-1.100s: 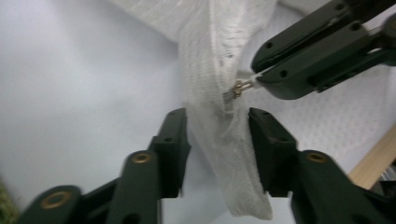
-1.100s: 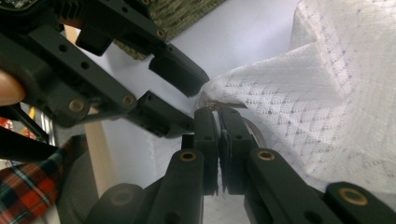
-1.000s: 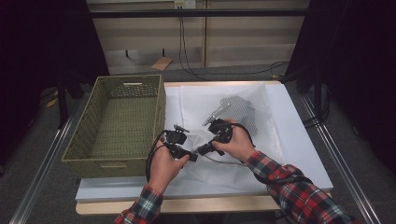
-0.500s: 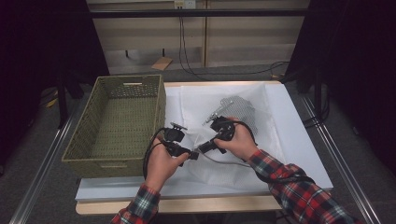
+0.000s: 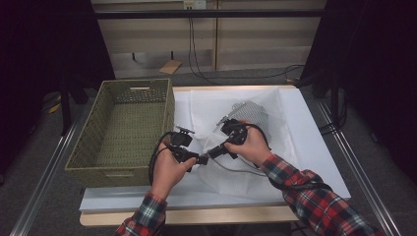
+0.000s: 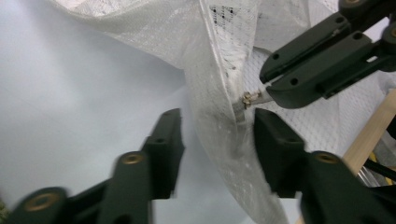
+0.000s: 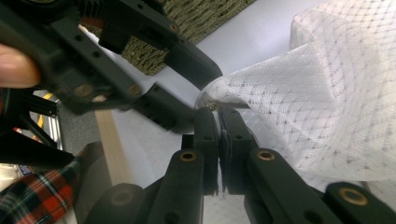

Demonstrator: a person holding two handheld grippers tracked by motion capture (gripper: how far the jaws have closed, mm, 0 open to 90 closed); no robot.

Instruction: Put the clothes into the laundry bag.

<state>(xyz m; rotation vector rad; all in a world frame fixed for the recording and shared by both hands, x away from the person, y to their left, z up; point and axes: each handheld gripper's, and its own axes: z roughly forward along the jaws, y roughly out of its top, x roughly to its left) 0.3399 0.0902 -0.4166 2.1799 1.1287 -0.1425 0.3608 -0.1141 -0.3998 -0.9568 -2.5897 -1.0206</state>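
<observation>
A white mesh laundry bag (image 5: pixel 246 132) lies crumpled on the white-covered surface (image 5: pixel 314 147), just right of a green woven rectangular basket (image 5: pixel 123 130). Both hands meet over the near-left corner of the bag.

The right claw (image 5: pixel 210 154) is pinched shut on the bag's small metal zipper pull (image 6: pixel 252 98); in the right claw view its two black jaws press flat together with the tab's end caught at their tips (image 7: pixel 219 112). In the left claw view that same claw comes in from the upper right, its tips at the pull.

The left claw (image 6: pixel 217 140) stands partly open, and its jaws have just been closing. A fold of the bag's mesh edge hangs between them, close against one jaw, while the other jaw stands clear of it; the picture is blurred there, so it seems that the pads are not pressing on the fabric. In the high view the left claw (image 5: pixel 200 159) points towards the right one, the tips nearly meeting.

The person's red plaid sleeves (image 5: pixel 314 196) come in from the near edge.
</observation>
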